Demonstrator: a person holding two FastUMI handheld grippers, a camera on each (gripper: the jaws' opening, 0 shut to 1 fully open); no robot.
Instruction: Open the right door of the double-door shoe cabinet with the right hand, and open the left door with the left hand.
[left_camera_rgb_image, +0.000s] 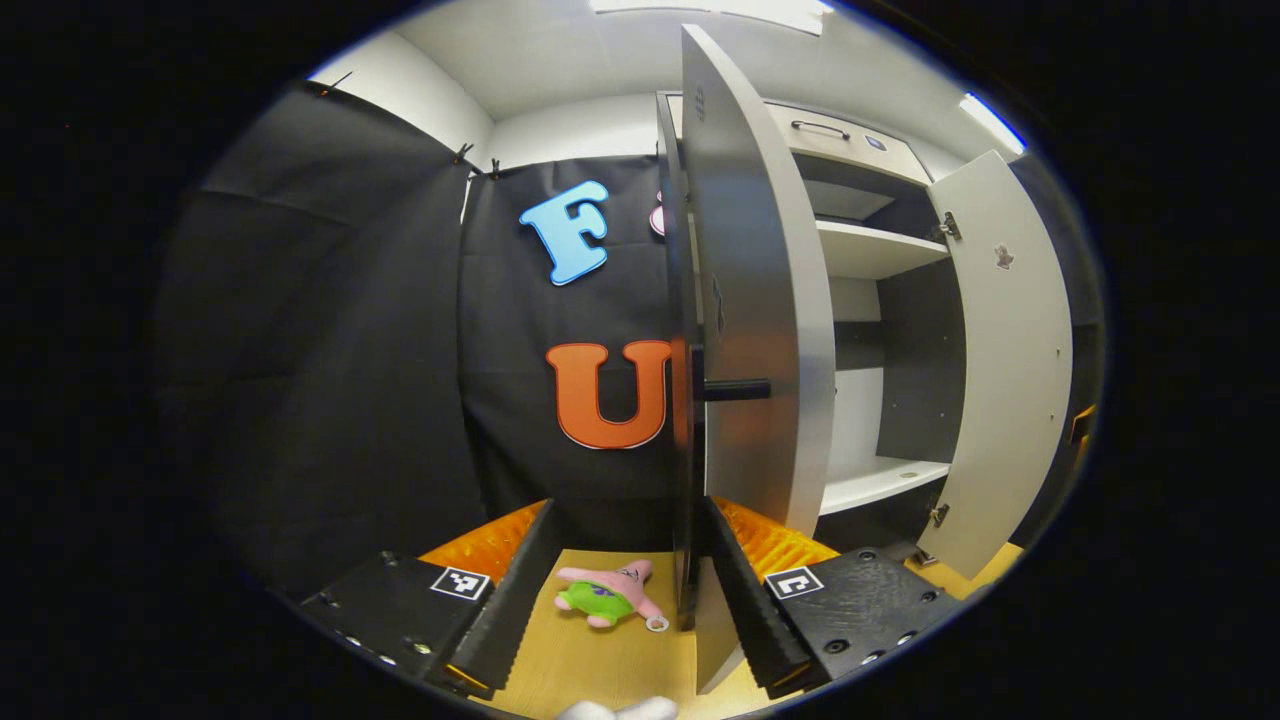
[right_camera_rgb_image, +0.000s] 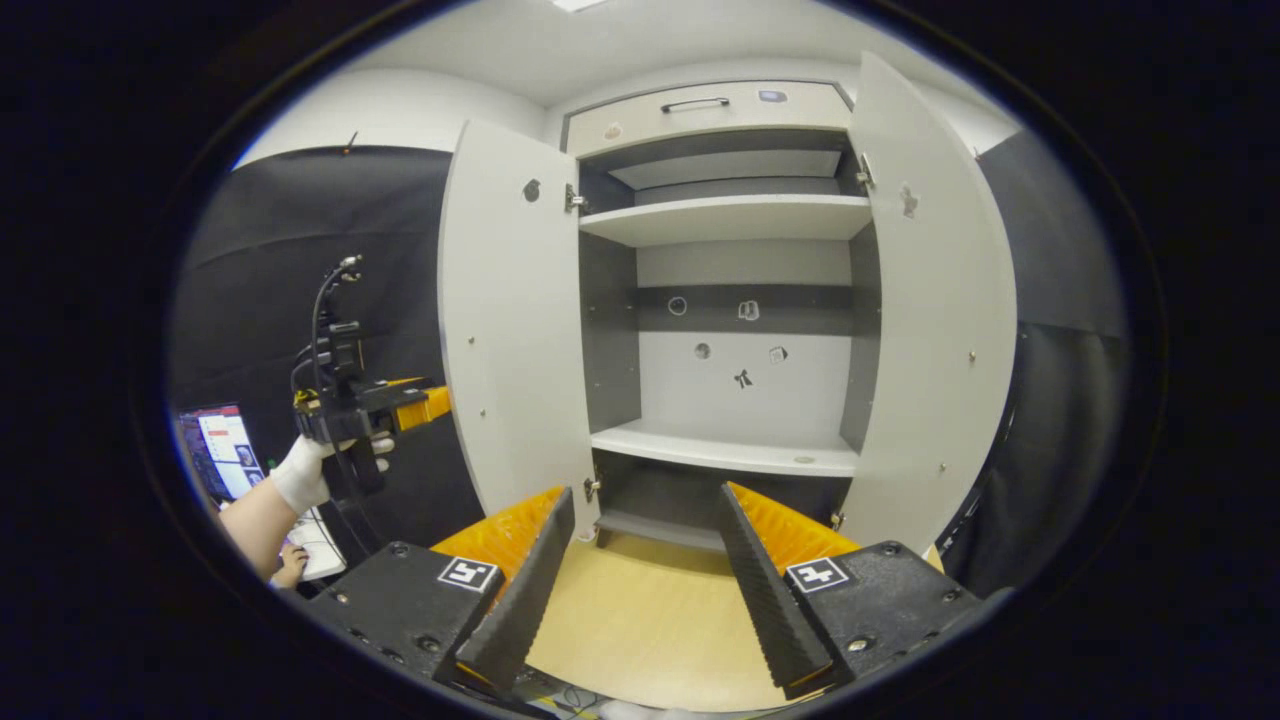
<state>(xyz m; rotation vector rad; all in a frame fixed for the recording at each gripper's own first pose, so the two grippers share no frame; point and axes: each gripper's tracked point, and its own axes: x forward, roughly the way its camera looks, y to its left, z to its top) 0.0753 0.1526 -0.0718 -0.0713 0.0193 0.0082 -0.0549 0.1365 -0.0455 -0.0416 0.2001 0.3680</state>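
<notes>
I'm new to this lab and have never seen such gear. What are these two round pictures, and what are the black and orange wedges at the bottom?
A person holds a two-finger claw in each hand; a fisheye camera rides on each. The wedges are that claw's own fingers. In the left gripper view, the left claw stands open, its fingers either side of the left door edge, gripping nothing; a plush star toy lies on the wooden floor. In the right gripper view, the right claw is open and empty, facing the shoe cabinet, both doors swung open, including the right door. The gloved hand there holds the left claw.
</notes>
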